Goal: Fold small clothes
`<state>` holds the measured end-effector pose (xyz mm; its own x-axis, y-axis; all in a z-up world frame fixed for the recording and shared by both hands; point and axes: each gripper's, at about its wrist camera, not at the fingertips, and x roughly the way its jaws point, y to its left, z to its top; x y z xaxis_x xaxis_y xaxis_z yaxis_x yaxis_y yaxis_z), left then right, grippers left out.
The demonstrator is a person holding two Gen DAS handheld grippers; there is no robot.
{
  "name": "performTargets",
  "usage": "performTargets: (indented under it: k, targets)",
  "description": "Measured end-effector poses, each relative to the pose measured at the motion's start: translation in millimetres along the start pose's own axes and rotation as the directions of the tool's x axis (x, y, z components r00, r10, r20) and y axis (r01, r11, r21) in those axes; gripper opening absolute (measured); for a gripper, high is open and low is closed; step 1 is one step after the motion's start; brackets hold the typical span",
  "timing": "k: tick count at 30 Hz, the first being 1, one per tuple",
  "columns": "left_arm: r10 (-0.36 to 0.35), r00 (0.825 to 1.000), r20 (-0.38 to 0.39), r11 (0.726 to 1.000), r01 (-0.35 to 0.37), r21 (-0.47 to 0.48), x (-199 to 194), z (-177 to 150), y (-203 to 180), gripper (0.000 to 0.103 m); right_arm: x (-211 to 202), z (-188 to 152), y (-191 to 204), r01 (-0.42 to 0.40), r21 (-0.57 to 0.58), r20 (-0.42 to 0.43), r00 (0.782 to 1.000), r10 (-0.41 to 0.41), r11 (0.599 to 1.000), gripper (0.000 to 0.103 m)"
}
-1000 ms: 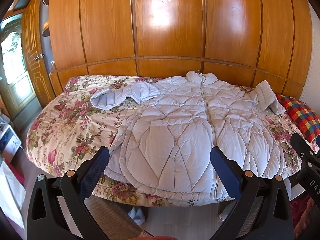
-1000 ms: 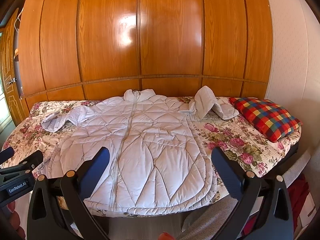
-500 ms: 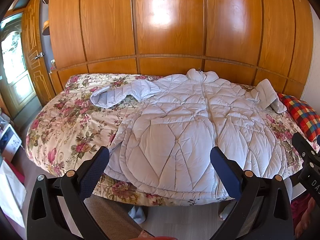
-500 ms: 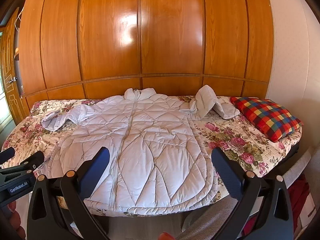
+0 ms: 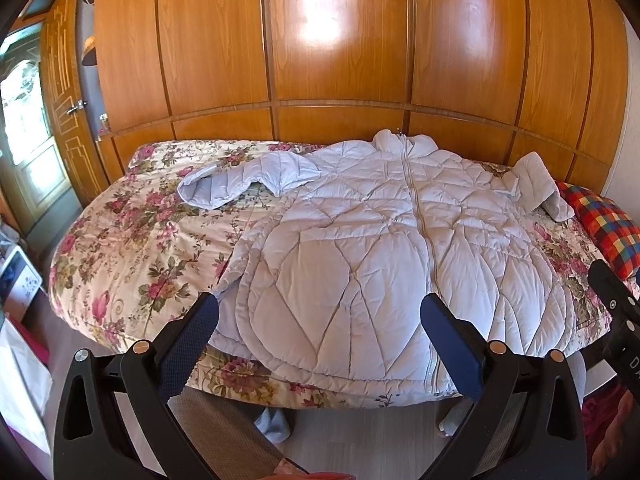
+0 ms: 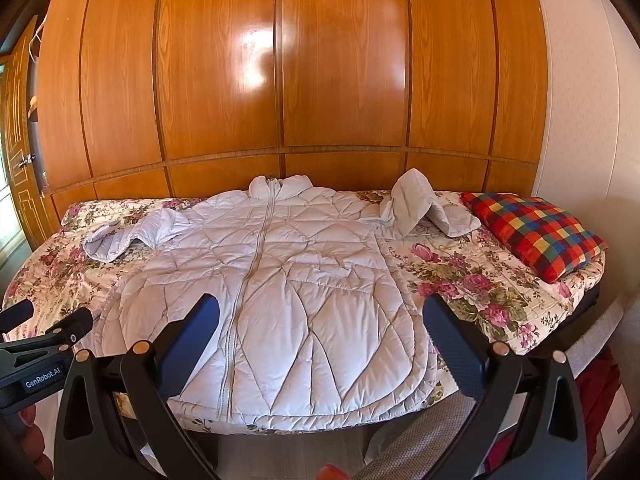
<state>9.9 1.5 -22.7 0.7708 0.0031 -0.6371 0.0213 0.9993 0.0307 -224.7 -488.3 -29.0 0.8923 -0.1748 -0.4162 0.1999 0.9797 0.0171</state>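
A pale grey quilted puffer jacket (image 5: 360, 248) lies flat, zipped, front up, on a bed with a floral cover (image 5: 120, 240). Its collar is toward the wooden wall and its hem hangs over the near bed edge. One sleeve (image 5: 240, 180) lies bent on the left, the other (image 5: 536, 184) is bunched on the right. The jacket also shows in the right wrist view (image 6: 288, 280). My left gripper (image 5: 318, 322) is open and empty, held in front of the hem. My right gripper (image 6: 320, 320) is open and empty, also short of the bed.
A checked red, blue and yellow pillow (image 6: 532, 232) lies at the bed's right end. A wooden panel wall (image 5: 340, 40) stands behind the bed, a door (image 5: 60, 100) at the left. A grey sock (image 5: 272, 424) lies on the floor.
Both views have tilted up and drawn back very slightly. The jacket has not moved and both grippers stay open.
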Motion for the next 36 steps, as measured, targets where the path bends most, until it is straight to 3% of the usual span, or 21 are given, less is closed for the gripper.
performTargets:
  k: [8,10,13,15,18,20,23,28,31,34,36]
  targets:
    - [-0.034,0.999,-0.034,0.999,0.034,0.006,19.4,-0.4,-1.6,0.1,10.5,-0.6,-1.1,-0.047,0.013,0.004,0.999,0.047,0.999,0.101]
    - [-0.099,0.994,-0.048,0.995,0.099,-0.005,31.4,-2.9,0.9,0.1,15.3,-1.7,-2.3,-0.091,0.02,0.011,0.996,0.091,0.996,0.101]
    - [-0.226,0.974,-0.016,0.971,0.224,-0.082,44.9,-9.3,11.3,0.1,31.5,-5.5,-5.7,-0.226,0.028,0.031,0.974,0.225,0.974,0.101]
    - [-0.259,0.966,-0.017,0.958,0.254,-0.134,57.9,-12.1,15.4,0.1,43.8,-9.2,-10.0,-0.23,0.051,0.002,0.973,0.231,0.972,0.101]
    - [-0.246,0.965,-0.087,0.963,0.234,-0.132,87.6,-12.5,14.9,0.1,76.2,-17.0,-18.2,-0.202,0.052,-0.123,0.971,0.207,0.978,0.101]
    - [-0.216,0.969,-0.12,0.972,0.203,-0.115,109.0,-10.2,15.3,0.1,98.2,-20.3,-36.9,-0.176,0.096,-0.151,0.97,0.189,0.98,0.101]
    - [-0.195,0.973,-0.125,0.978,0.183,-0.103,132.5,-1.5,20.3,0.1,127.2,-18.3,-70.9,-0.127,0.163,-0.173,0.973,0.155,0.978,0.101]
    - [-0.167,0.984,-0.067,0.984,0.162,-0.074,169.7,26.2,25.7,0.1,170.9,-8.7,-132.2,-0.068,0.229,-0.177,0.978,0.11,0.971,0.101]
    - [-0.13,0.99,-0.062,0.99,0.127,-0.057,196.9,43.5,29.8,0.1,197.5,0.1,-178.4,-0.086,0.346,-0.147,0.979,0.144,0.934,0.101]
    - [-0.092,0.995,-0.031,0.994,0.09,-0.058,214.1,57.0,35.3,0.1,227.9,11.1,-227.9,-0.101,0.49,-0.107,0.979,0.175,0.866,0.096]
    - [-0.05,0.999,-0.002,0.998,0.05,-0.046,222.5,63.8,38.0,0.1,245.5,18.7,-251.6,-0.062,0.534,-0.114,0.983,0.145,0.843,0.077]
